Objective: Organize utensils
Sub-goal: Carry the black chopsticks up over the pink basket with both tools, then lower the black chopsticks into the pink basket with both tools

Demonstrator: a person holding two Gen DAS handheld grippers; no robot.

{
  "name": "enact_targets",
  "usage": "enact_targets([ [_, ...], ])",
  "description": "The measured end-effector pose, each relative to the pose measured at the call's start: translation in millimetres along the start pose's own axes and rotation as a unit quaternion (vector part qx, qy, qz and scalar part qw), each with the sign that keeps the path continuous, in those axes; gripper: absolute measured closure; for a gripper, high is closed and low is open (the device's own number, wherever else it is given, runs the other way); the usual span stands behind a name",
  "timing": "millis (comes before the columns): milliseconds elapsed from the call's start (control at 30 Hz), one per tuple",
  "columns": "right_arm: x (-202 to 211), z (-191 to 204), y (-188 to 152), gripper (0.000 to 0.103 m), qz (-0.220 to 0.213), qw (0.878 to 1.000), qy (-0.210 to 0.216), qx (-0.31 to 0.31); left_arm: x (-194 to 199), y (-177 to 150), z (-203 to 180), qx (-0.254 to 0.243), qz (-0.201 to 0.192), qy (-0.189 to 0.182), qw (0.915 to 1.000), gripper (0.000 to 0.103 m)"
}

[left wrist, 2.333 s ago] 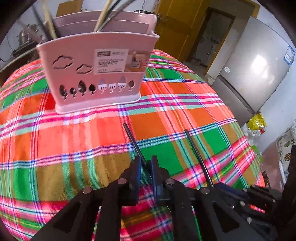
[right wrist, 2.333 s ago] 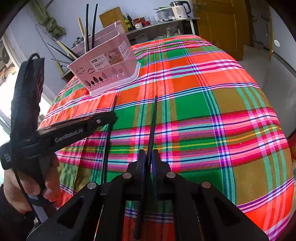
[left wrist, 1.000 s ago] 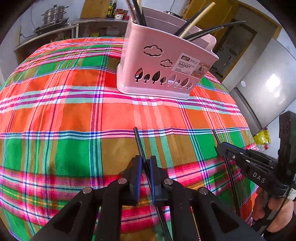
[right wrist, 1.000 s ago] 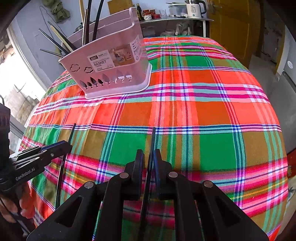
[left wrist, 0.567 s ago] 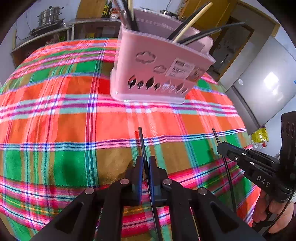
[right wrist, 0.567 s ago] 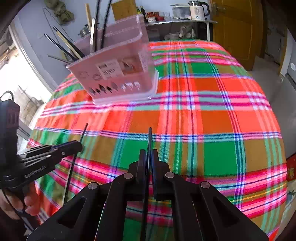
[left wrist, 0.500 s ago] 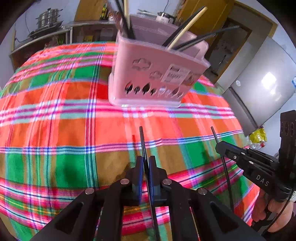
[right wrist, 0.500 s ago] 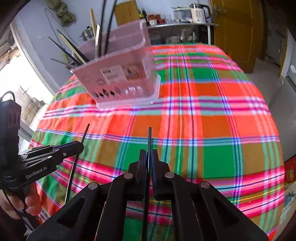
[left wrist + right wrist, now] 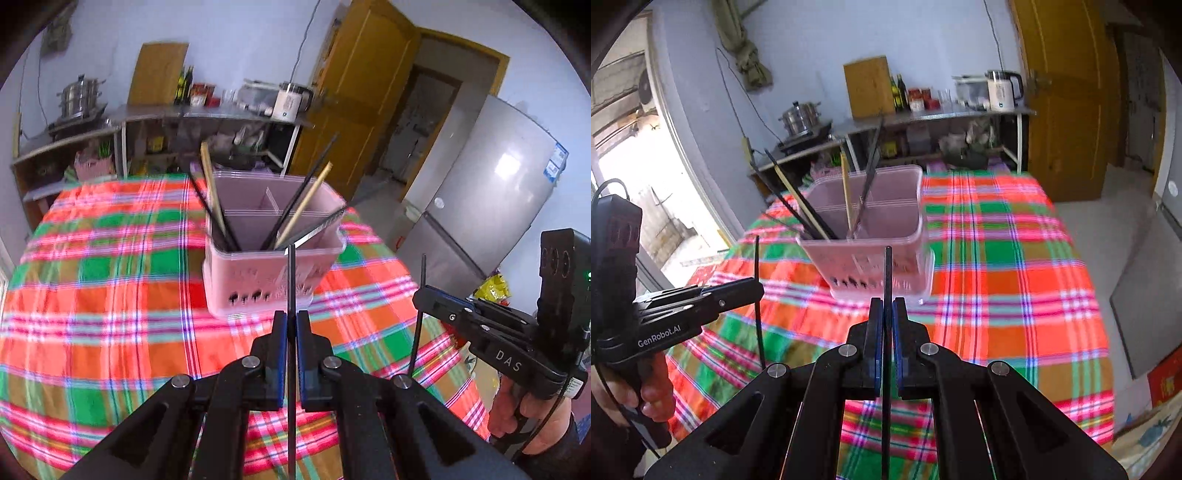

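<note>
A pink basket (image 9: 273, 280) stands on the plaid table (image 9: 110, 295), ahead of and below both grippers, roughly equally near. The left gripper (image 9: 290, 332) pinches a black chopstick (image 9: 291, 280), long axis pointing at the basket; the right gripper (image 9: 886, 317) clamps another chopstick (image 9: 887, 273) likewise.

walls: we see pale blue-white plaster (image 9: 798, 48).
door: we note a yellow wooden door (image 9: 354, 99), standing open.
shelf unit: we find a metal counter (image 9: 923, 118) against the far wall, carrying a steel pot (image 9: 799, 116), bottles (image 9: 899, 96) and a white kettle (image 9: 1001, 90).
fridge: silver (image 9: 491, 184), right of the doorway.
light: we record daylight from an opening (image 9: 639, 177) on the left.
</note>
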State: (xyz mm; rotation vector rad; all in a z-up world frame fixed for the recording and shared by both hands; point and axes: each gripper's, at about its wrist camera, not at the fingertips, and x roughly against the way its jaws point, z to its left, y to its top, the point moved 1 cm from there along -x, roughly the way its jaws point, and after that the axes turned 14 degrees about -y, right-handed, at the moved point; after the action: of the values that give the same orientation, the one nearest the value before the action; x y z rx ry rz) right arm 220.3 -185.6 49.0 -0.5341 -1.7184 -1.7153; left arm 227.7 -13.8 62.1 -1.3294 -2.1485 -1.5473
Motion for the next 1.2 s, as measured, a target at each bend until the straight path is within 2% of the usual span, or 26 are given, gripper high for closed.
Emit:
enact_targets([
  [167,18.4,3.4,14.4,0.098,-0.027,1.000,-0.001,0.003,15.3,20.8,-13.0,-0.025,-0.020,-0.002,0.9995,0.099],
  [300,30.2,3.7,18.9,0.098,-0.044,0.999,-0.002,0.003,20.7,24.9,-16.9,-0.032,-0.025,-0.003,0.9992,0.099],
  [800,50.4,4.6,11.1,0.098,-0.051,0.999,-0.006,0.007,30.1,19.1,-17.9,-0.029,-0.013,-0.008,0.9995,0.099],
  [1200,63.9,11.2,34.3,0.098,-0.087,0.996,0.011,-0.005,63.2,42.2,-16.1,-0.034,-0.038,-0.008,0.9987,0.099],
])
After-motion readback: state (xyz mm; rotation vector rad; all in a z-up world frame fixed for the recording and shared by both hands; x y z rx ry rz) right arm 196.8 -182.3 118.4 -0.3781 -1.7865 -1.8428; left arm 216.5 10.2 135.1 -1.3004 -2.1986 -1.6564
